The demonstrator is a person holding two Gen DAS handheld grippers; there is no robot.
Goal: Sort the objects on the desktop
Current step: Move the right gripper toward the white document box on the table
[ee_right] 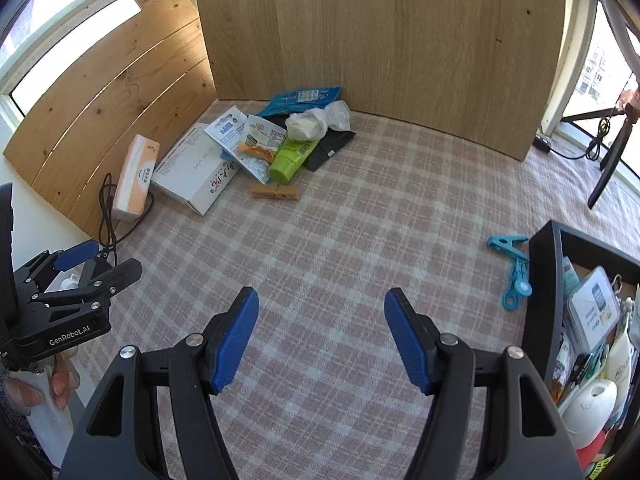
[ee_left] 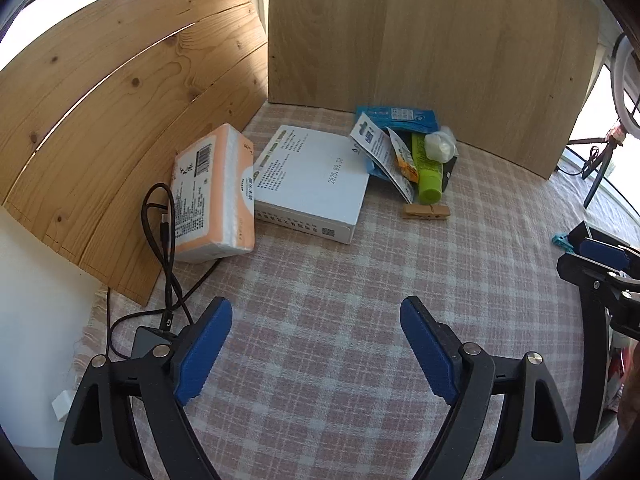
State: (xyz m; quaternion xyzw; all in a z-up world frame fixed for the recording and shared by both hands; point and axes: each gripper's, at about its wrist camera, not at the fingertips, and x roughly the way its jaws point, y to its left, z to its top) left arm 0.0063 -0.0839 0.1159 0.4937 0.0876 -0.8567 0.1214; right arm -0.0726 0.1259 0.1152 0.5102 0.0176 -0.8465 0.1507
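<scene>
A pile lies at the back of the checked cloth: a white box point(ee_left: 316, 180), an orange tissue pack point(ee_left: 214, 196), a green tube point(ee_left: 428, 168), blue and white sachets point(ee_left: 380, 148) and a wooden clothespin point(ee_left: 426, 212). The same pile shows in the right wrist view, with the green tube point(ee_right: 290, 158) and the clothespin point(ee_right: 275, 192). My left gripper point(ee_left: 316, 344) is open and empty above the cloth, well short of the pile. My right gripper point(ee_right: 322, 336) is open and empty. A dark bin point(ee_right: 546, 280) with several sorted items stands at its right.
A blue plastic clip point(ee_right: 514, 270) lies beside the bin. A black cable point(ee_left: 164, 240) and a charger lie at the left edge. Wooden boards point(ee_left: 420, 48) stand behind the pile. The left gripper also shows in the right wrist view point(ee_right: 100, 258).
</scene>
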